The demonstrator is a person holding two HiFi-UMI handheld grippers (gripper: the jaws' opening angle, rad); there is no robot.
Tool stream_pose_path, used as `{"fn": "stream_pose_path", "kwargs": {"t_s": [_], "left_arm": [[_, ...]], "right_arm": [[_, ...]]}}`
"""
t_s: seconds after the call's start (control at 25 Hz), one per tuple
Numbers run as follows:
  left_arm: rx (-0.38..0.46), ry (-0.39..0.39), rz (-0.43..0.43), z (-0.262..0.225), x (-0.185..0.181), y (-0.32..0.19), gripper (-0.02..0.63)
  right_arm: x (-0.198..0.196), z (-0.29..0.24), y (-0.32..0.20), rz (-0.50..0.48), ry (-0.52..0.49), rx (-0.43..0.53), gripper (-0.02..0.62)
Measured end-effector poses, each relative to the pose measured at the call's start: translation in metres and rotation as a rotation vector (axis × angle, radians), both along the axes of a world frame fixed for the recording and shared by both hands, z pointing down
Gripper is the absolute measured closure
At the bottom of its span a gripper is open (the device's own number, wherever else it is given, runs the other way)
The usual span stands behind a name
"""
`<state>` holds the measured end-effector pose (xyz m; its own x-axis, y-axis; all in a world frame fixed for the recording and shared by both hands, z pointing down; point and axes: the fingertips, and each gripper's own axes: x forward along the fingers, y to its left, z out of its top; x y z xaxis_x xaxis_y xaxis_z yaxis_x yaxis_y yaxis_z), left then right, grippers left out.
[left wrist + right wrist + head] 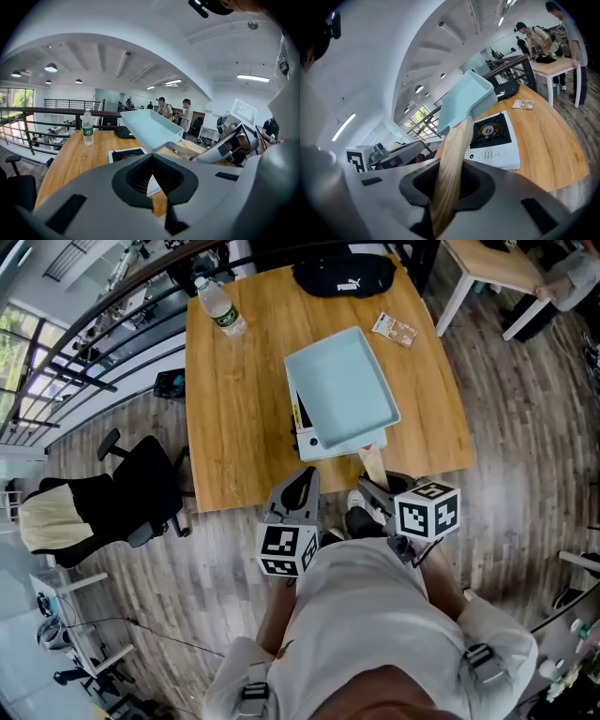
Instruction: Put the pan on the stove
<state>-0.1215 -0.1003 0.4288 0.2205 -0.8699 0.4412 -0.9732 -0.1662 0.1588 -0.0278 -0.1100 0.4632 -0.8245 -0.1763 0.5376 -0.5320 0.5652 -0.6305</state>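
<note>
A light blue square pan (339, 390) with a wooden handle (373, 465) hangs tilted over a white single-burner stove (302, 439) on the wooden table (234, 409). My right gripper (370, 493) is shut on the handle (452, 159), with the pan (464, 101) raised above the stove (492, 136). Just off the table's near edge, left of the handle, my left gripper (298, 488) is shut and holds nothing. In the left gripper view, its jaws (157, 206) meet below the pan (150, 129) and stove (124, 153).
A water bottle (220, 310), a black bag (344, 276) and a small packet (395, 329) lie on the table's far part. A black office chair (122, 493) stands at the left. Another table (497, 268) stands at the back right, with people beside it.
</note>
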Motion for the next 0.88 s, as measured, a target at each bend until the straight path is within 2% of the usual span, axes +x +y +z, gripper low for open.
{"fn": "stream_pose_path", "kwargs": {"t_s": [0.44, 0.88], "left_arm": [[-0.039, -0.009, -0.04, 0.012, -0.005, -0.033, 0.588], [-0.082, 0.011, 0.026, 0.031, -0.022, -0.055, 0.588]], "right_arm": [[-0.008, 0.019, -0.032, -0.049, 0.012, -0.046, 0.512], [-0.025, 0.049, -0.047, -0.003, 0.056, -0.098, 0.512]]}}
